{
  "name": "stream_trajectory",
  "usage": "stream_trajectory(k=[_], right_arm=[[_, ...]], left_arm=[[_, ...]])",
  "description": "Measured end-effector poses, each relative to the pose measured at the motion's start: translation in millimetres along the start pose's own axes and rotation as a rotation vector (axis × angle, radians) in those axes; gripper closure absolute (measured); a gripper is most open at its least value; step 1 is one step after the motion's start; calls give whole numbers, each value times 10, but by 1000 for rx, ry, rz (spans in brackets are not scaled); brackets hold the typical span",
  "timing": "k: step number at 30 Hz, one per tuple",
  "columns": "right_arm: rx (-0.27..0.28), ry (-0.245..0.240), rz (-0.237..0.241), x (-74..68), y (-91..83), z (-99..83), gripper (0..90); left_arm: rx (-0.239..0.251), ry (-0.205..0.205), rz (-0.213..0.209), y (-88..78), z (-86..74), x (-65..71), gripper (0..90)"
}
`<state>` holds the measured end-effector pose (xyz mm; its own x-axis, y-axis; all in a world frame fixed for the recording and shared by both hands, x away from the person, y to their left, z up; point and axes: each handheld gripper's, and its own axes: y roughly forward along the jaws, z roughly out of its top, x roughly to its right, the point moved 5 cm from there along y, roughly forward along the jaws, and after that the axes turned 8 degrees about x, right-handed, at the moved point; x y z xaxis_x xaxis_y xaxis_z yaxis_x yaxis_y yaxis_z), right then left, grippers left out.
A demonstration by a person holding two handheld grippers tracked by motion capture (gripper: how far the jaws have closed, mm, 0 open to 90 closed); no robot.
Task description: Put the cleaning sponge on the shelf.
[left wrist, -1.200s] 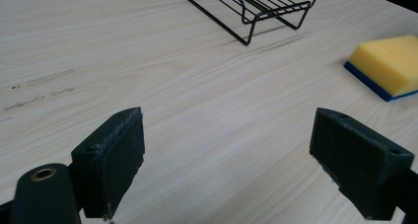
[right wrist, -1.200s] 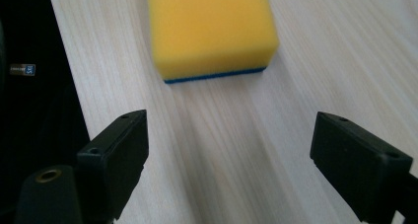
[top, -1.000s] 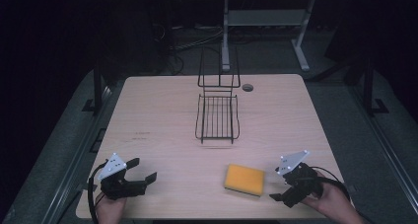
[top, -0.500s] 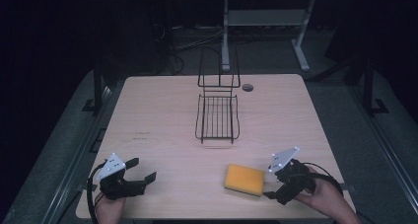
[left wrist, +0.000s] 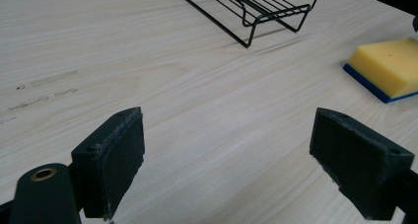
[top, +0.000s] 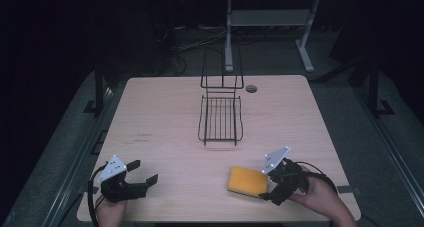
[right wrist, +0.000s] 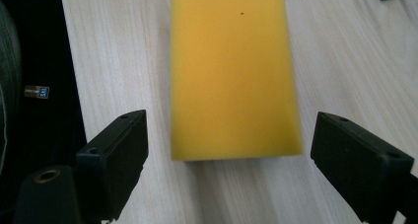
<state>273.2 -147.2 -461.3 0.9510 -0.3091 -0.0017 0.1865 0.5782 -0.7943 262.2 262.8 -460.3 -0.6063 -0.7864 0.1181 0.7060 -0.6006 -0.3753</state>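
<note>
While the left hand-held gripper (top: 145,172) stays spread, the spread right one (top: 263,188) has reached the sponge (top: 247,181).

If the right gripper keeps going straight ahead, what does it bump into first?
Most likely the yellow sponge. It lies flat on the table straight ahead of the right gripper, whose jaws stand open wider than the sponge's near end.

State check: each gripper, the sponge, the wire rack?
left gripper: open, holding nothing, low over the table
right gripper: open, jaws either side of the sponge, not gripping
sponge: flat on table, yellow side up
wire rack: upright, empty
</note>
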Motion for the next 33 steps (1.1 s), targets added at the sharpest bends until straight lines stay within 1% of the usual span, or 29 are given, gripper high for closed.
stream_trajectory(k=[3, 6, 21, 30, 33], right_arm=[[0, -5, 9, 2, 25, 30, 142], [-6, 0, 16, 6, 51, 44, 142], [-32, -17, 31, 23, 187, 164, 142], [-40, -20, 39, 47, 250, 204, 141], [-50, -19, 46, 48, 283, 209, 142]], left_arm=[[1, 0, -1, 0, 1, 1, 128], [1, -1, -2, 0, 1, 1, 128], [3, -3, -4, -4, 4, 2, 128], [3, -4, -5, -4, 4, 3, 128], [3, -4, -5, -4, 4, 3, 128]])
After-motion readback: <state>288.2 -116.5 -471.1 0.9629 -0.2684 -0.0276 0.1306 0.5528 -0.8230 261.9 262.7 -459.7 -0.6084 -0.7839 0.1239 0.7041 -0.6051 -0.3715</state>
